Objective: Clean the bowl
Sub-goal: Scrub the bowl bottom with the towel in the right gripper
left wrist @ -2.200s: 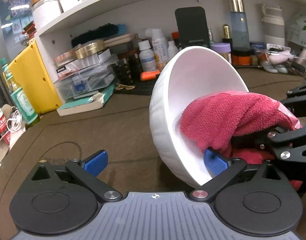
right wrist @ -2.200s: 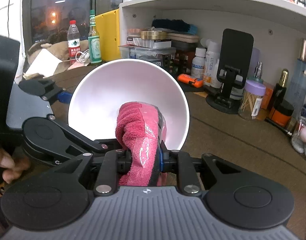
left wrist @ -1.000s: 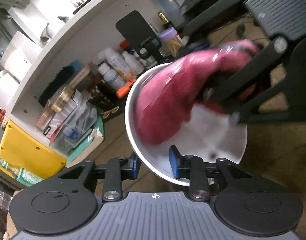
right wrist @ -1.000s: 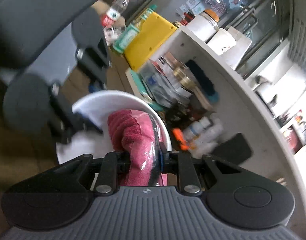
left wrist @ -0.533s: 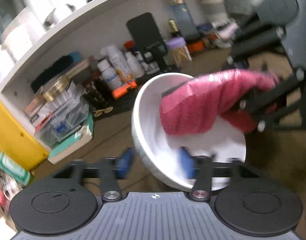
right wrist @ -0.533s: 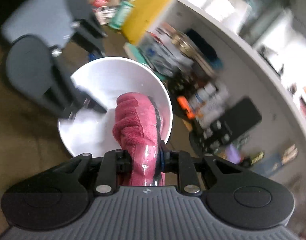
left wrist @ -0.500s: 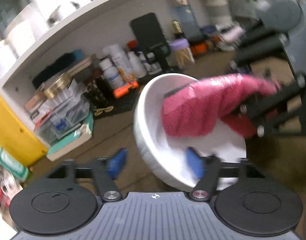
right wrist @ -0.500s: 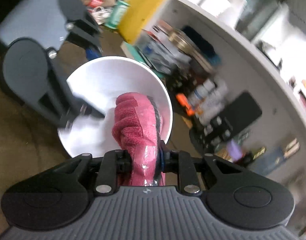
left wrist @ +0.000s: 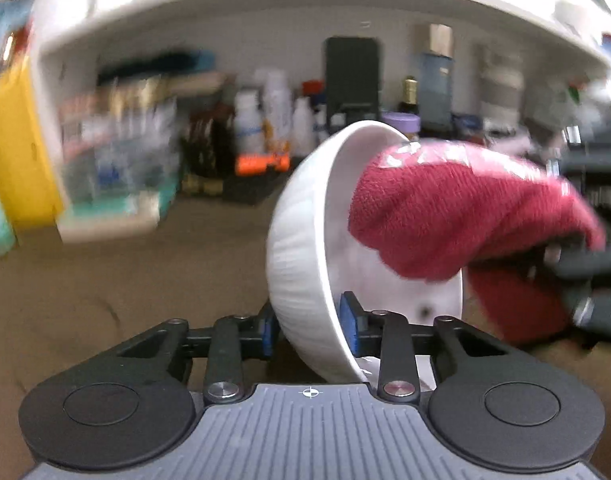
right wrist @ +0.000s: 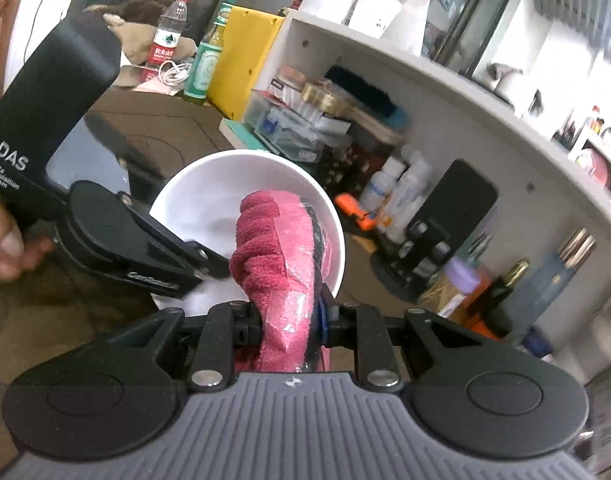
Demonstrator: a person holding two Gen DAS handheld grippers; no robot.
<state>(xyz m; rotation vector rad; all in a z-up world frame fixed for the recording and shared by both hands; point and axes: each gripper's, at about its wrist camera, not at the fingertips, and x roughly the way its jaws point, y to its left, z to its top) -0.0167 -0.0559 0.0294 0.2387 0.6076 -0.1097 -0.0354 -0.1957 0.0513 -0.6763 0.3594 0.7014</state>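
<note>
A: Start closest to the lens. What is the left gripper doing?

B: At the bottom centre of the left wrist view its blue pads sit on either side of the wall of the white bowl, one against the ribbed outside, one inside. Its jaws have just been closing, and they are clenched on that wall with the rim between them.

A: And the bowl itself?

B: Tipped on its side, mouth facing the right of the frame, lifted off the brown tabletop. In the right wrist view the bowl is at centre, mouth toward the camera.

A: The right gripper?

B: Low centre of its own view, grasping a red cloth tightly; a strip of clear plastic lies over the cloth. The cloth's front end reaches into the bowl and rests against the inner wall. From the left wrist view the same cloth enters from the right.

A: Anything at the left edge?

B: A hand at the far left of the right wrist view, holding the left gripper's black handle.

A: Further back?

B: A white shelf curving across the upper right, crowded underneath with bottles and boxes. A yellow box stands at its left end, with a green glass bottle beside it at upper centre.
</note>
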